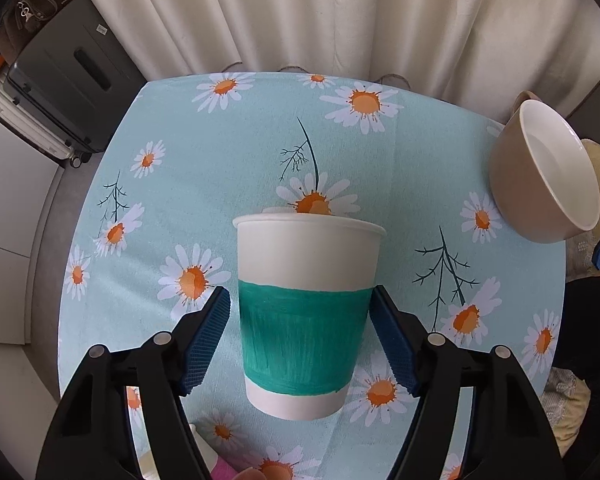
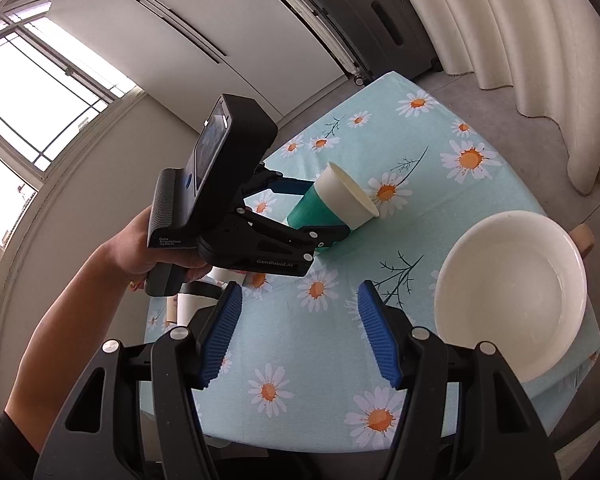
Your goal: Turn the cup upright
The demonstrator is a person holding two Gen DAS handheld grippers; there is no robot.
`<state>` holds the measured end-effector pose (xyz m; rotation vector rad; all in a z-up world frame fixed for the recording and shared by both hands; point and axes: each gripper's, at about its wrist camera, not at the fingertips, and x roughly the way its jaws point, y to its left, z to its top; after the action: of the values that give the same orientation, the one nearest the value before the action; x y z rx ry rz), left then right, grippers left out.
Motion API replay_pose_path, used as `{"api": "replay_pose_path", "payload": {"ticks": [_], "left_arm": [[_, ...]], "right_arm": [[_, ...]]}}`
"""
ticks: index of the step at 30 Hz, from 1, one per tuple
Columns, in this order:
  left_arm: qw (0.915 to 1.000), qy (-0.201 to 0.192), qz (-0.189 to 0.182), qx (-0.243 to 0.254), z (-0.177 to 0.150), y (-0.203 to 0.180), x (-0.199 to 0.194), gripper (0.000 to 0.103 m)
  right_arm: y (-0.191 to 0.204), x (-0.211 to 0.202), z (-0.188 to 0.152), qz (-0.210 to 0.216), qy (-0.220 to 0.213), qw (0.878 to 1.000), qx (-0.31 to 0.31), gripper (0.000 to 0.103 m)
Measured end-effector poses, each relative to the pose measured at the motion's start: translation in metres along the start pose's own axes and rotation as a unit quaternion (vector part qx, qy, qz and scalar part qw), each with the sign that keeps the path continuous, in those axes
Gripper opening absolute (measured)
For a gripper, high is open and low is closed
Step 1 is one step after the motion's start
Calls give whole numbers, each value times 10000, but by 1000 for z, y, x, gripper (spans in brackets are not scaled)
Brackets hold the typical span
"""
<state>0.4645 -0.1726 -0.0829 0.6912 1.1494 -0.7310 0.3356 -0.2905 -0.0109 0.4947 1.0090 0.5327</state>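
left gripper (image 1: 302, 340) blue pads (image 1: 206, 340) flanking paper cup (image 1: 306, 312) at green band, right pad touching, left pad a sliver off; grip vs. release, cannot tell. cup upright on daisy tablecloth (image 1: 260, 128), rim at 12 o'clock. tan mug (image 1: 540, 176) at 2 o'clock. right gripper (image 2: 300, 332) spread wide, holding nothing, above cloth; mug at 3 o'clock.
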Motion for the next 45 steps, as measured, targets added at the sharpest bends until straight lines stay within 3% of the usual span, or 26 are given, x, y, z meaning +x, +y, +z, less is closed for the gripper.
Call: {"api": "replay_pose_path", "payload": {"ticks": [7, 14, 18, 24, 27, 30, 33, 36, 42, 45], "left_arm": [[9998, 46, -86, -186, 0, 7, 2, 63], [9955, -143, -214, -913, -17, 14, -23, 63], [9875, -222, -298, -1530, -38, 13, -44, 63], [9645, -432, -437, -2568, -87, 3, -80, 63], [9427, -667, -584, -3217, -119, -1, -98, 63], [9109, -947, -794, -3936, -153, -11, -113, 63], [8864, -1088, -797, -4429, -182, -23, -122, 63], [8554, -939, -647, -5052, -210, -36, -122, 63], [8146, -608, -531, -5744, -243, -61, -101, 63], [7874, -540, -683, -6103, -254, -63, -87, 63]], "right_arm": [[-5, -3, -1, 43, -10, 9999, 109, 61], [-2, -10, -3, 68, -49, 9999, 73, 61], [6, -11, -5, 98, -1, 10000, 11, 61], [37, -20, -9, 145, 58, 9991, -390, 61], [53, -23, -12, 335, 230, 9980, -486, 61], [67, -21, -18, 478, 481, 9962, -545, 61], [78, -15, -25, 314, 766, 9949, -569, 61], [84, -8, -33, 267, 1088, 9920, -578, 61], [90, -2, -53, 202, 1450, 9876, -559, 61], [90, 1, -60, 221, 1572, 9858, -543, 61]]}}
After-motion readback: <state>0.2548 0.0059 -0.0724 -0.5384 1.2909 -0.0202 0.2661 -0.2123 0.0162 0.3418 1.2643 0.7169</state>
